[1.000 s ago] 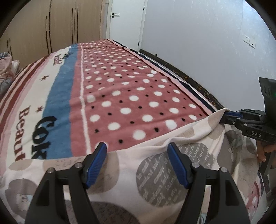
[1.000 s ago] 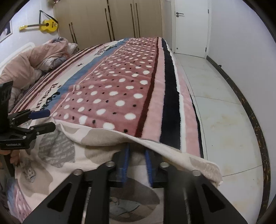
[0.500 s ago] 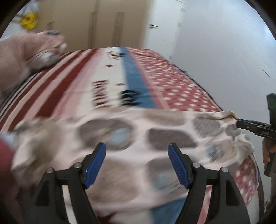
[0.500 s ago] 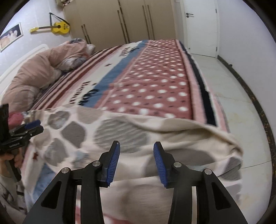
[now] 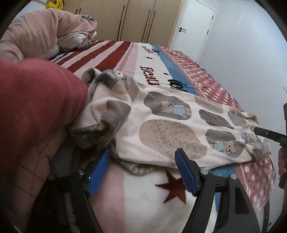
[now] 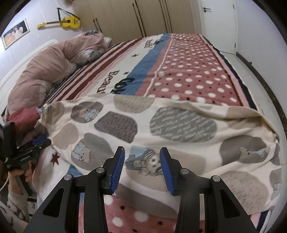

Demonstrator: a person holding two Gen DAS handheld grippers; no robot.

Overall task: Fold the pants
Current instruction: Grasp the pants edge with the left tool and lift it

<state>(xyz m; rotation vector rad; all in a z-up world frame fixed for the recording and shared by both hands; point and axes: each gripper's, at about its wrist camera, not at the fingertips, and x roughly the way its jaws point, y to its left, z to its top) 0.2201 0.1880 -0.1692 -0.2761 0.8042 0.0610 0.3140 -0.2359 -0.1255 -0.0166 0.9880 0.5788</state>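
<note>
Cream patterned pants (image 6: 143, 125) spread on the bed blanket (image 6: 188, 71), left tongs (image 5: 143, 170) agape and empty, right tongs (image 6: 141, 166) parted and empty, guitar (image 6: 66, 22) only in right view, red cloth (image 5: 35, 107) looming large in left view

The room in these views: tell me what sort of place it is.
A bedroom in a home, most likely. A bed under a patterned blanket fills the view, a wardrobe lines the far wall, and a yellow guitar hangs beside a framed picture.
</note>
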